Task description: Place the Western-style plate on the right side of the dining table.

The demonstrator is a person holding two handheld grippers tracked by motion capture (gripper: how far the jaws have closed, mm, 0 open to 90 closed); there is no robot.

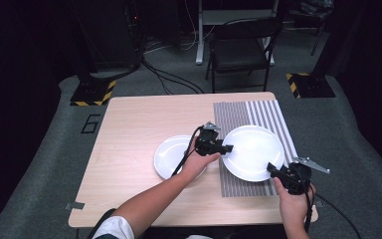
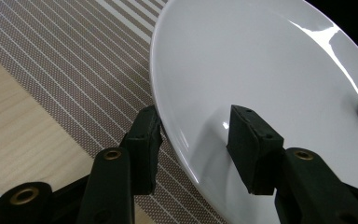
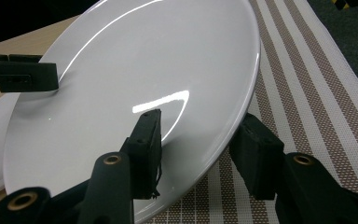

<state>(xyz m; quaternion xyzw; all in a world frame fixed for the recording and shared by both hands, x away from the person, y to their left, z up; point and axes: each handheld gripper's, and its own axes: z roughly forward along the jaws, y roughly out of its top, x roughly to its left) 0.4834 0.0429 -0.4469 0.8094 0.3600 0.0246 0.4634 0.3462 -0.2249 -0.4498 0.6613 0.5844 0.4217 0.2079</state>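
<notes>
Large plate (image 1: 252,152) gripped by both tools over the mat (image 1: 238,184).
My left tool (image 1: 227,148) and right tool (image 1: 271,168) each clamp opposite rims; small plate (image 1: 171,157) sits on desk (image 1: 129,149).

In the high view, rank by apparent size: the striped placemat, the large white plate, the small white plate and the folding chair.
1. Striped placemat
2. Folding chair, though it stands farther from the camera, so its place is unsure
3. Large white plate, with the left gripper and right gripper at its rim
4. Small white plate, partly hidden by a hand
</notes>
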